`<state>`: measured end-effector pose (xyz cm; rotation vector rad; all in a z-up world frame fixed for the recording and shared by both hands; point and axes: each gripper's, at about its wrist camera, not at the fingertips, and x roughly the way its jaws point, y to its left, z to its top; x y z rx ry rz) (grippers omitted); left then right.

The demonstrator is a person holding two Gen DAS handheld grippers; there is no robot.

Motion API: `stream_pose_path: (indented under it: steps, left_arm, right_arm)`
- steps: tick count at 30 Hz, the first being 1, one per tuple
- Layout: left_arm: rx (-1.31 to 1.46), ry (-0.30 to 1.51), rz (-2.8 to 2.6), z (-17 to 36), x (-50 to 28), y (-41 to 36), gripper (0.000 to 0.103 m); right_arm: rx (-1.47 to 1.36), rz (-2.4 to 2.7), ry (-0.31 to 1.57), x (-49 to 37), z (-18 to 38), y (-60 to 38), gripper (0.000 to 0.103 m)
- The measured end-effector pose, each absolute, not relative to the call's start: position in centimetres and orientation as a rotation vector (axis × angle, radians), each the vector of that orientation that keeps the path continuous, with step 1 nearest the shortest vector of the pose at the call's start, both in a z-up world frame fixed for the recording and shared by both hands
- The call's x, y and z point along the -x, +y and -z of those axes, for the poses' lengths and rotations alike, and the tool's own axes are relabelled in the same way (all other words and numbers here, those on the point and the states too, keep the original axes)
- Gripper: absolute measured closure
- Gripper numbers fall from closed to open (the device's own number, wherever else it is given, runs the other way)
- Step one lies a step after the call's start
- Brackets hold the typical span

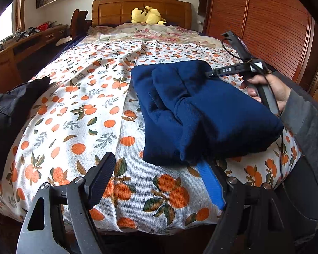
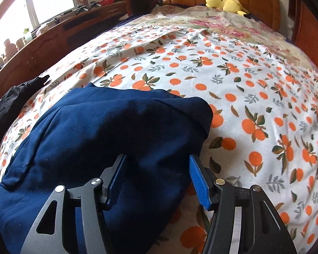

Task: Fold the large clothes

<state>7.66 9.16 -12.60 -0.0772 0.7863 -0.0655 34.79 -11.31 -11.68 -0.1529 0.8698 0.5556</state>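
A navy blue garment lies folded in a thick bundle on the orange-print bedspread, near the bed's front right. My left gripper is open, low at the bundle's near edge, its blue-padded finger just under the hem. In the right wrist view the garment fills the lower left. My right gripper is open, jaws spread over the bundle's right end without closing on it. The right gripper also shows in the left wrist view, resting on the bundle's far right.
A black garment lies at the bed's left edge. A yellow plush toy sits by the wooden headboard. A wooden desk runs along the left, a wooden wardrobe on the right. A floral cover lies at the bed's far end.
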Motion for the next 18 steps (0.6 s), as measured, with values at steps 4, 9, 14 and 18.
stream_pose_path:
  steps: [4,9,14,18]
  left_arm:
    - [0.093,0.794,0.073,12.7,-7.9,9.2,0.023]
    - [0.099,0.793,0.07,12.7,-8.0,9.3,0.023]
    - [0.115,0.789,0.065,12.8,-8.5,9.6,0.023]
    - [0.136,0.788,0.063,12.9,-8.9,9.8,0.023]
  right_arm:
    - [0.098,-0.582,0.888,-36.0,12.3,-11.3,0.04]
    - [0.05,-0.636,0.855,-36.4,12.5,-12.2,0.075]
    - [0.037,-0.618,0.664,-34.4,10.0,-13.8,0.102]
    - [-0.022,-0.494,0.653,-34.7,9.7,-16.3,0.102]
